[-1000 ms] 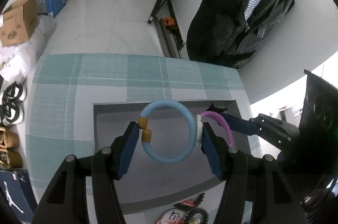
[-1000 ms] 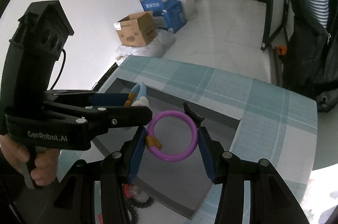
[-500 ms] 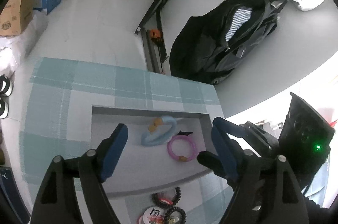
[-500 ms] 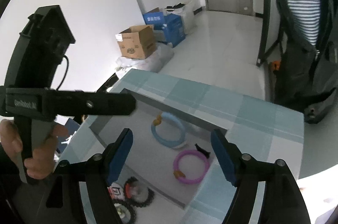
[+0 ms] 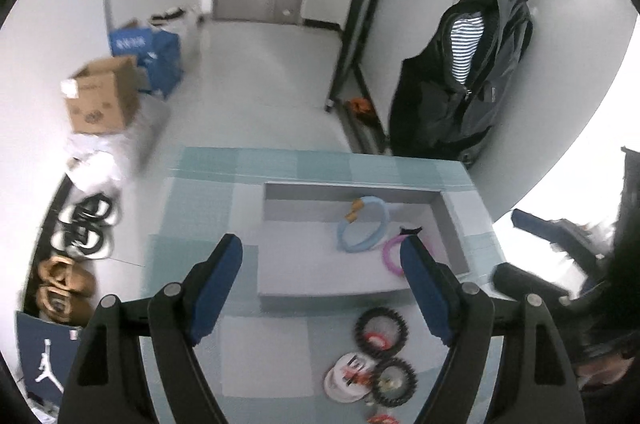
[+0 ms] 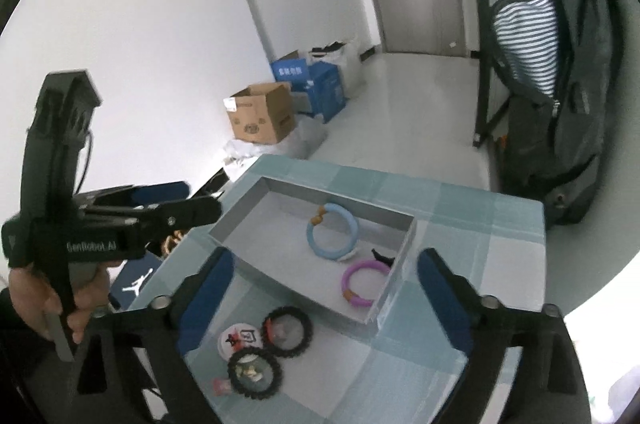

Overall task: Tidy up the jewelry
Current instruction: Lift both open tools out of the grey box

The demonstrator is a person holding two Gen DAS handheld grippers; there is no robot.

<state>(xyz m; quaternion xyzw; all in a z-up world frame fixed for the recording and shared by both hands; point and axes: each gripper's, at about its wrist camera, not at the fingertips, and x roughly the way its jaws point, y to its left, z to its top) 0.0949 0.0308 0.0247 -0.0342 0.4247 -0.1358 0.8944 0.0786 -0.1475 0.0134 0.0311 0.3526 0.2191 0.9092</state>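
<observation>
Left wrist view: from above, angled steeply down over the near edge of the worktop (image 5: 208,207), facing the door. Right wrist view: from the worktop's right, tilted down. Shared by both: grey tray (image 5: 352,189) (image 6: 240,212), cardboard box (image 5: 104,99) (image 6: 260,111).

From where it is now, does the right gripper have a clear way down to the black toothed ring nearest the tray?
Probably yes. The right gripper is open and empty, and the black toothed ring lies uncovered on the tablecloth, outside the tray, with nothing above it.
</observation>
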